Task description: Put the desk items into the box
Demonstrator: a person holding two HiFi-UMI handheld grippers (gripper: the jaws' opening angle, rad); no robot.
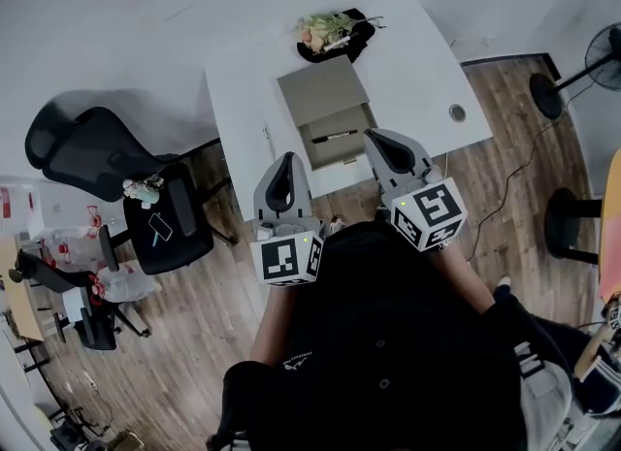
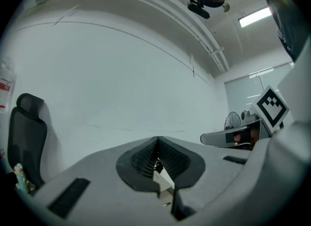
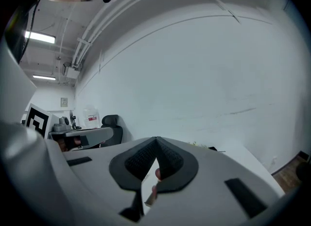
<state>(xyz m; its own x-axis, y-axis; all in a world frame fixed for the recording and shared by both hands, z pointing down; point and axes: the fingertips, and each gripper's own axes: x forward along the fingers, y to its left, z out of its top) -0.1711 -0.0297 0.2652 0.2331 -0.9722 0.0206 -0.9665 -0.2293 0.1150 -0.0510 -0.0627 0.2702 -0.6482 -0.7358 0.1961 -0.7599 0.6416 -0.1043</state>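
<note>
A tan box (image 1: 322,90) stands in the middle of the white desk (image 1: 427,61), its front drawer (image 1: 340,148) pulled out with a black pen (image 1: 330,136) lying in it. Behind it a black tray (image 1: 359,42) holds flowers and small items. My left gripper (image 1: 287,160) hangs over the desk's near edge, left of the drawer, jaws shut and empty. My right gripper (image 1: 376,135) is at the drawer's right side, also shut with nothing in it. In both gripper views, the left gripper (image 2: 157,140) and the right gripper (image 3: 156,140) point level at the white wall.
A round cable hole (image 1: 457,112) sits at the desk's right end. Black office chairs (image 1: 92,153) stand left of the desk, one with a phone (image 1: 160,227) on its seat. A standing fan (image 1: 604,56) and a floor cable are at the right. The wall runs behind the desk.
</note>
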